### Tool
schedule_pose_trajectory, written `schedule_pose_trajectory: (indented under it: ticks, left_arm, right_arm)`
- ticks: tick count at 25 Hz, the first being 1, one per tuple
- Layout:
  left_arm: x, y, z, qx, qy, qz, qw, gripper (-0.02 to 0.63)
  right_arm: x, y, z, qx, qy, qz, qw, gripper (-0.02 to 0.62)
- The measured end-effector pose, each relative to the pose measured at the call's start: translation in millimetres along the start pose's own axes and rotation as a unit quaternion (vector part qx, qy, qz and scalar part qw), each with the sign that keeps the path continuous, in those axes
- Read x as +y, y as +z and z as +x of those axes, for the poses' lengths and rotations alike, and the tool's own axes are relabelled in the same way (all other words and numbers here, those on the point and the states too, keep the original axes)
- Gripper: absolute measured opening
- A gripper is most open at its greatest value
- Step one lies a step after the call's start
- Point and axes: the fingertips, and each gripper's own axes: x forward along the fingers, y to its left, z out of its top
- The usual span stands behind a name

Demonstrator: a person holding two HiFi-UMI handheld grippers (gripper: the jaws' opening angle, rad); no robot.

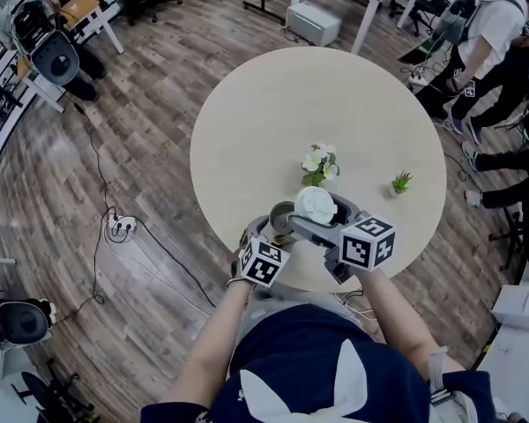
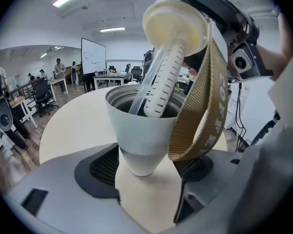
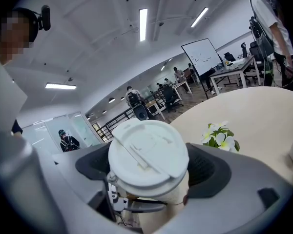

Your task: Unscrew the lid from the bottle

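Note:
A pale grey bottle stands open on the round table near its front edge, and my left gripper is shut on its lower body. The white lid is off the bottle and tilted just above its mouth, with my right gripper shut on it. From the lid a perforated white tube and a clear straw still reach down into the bottle's opening. A tan woven strap hangs from the lid. In the head view the lid sits right of the bottle's mouth.
White flowers stand just beyond the bottle, and a small green plant to their right. Desks, chairs, a whiteboard and people surround the table. Cables and a power strip lie on the wooden floor at left.

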Motion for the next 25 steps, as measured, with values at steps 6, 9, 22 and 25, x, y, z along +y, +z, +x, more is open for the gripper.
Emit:
schedule_pose_trajectory:
  ticks: [6,9,22,25]
  left_arm:
    - [1.1,-8.4,0.9,0.019,0.012,0.012,0.9997,0.339]
    - [0.8,-16.7,2.2,0.032,0.021,0.021,0.9991,0.339]
    - [2.5,-10.6,-21.3,-0.006,0.040,-0.009,0.9992,0.339]
    - [2.6,-9.9,-28.4,-0.014,0.044,-0.015,0.9988,0.339]
  right_arm:
    - [-2.4,0.4,-5.4,-0.009,0.002,0.016,1.000,0.459]
    - [-5.7,0.8,-9.0,-0.015,0.001,0.021,1.000,0.459]
    - [-7.5,12.4,-29.3,-0.061,0.017,0.076,0.995,0.459]
    - [-7.9,14.1,-33.0,-0.071,0.016,0.081,0.994,0.459]
